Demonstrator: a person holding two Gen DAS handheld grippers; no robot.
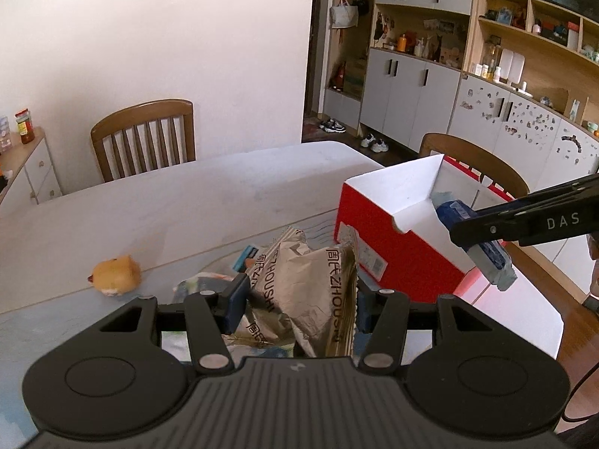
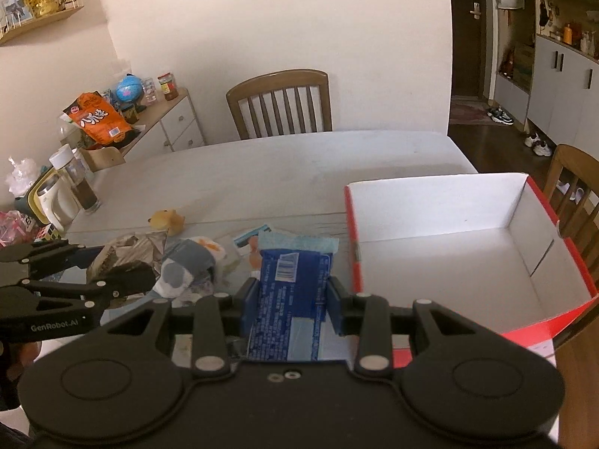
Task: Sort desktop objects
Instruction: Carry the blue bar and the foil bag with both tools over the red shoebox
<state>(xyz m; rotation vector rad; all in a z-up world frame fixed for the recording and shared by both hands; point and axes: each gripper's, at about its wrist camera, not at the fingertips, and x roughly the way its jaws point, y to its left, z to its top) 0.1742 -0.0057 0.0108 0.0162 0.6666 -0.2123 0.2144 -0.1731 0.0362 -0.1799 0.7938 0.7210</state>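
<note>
My left gripper is shut on a crumpled beige snack packet printed ZHOUSHI, held above a pile of packets on the table. In the right wrist view the same gripper comes in from the left with the beige packet. My right gripper is shut on a blue snack packet, just left of the open red box with a white inside. Seen from the left wrist, the right gripper holds the blue packet over the red box's near corner.
An orange plush toy lies on the white table. More packets and a small blue card lie beside the box. Bottles stand at the table's left edge. Wooden chairs stand behind and at the right.
</note>
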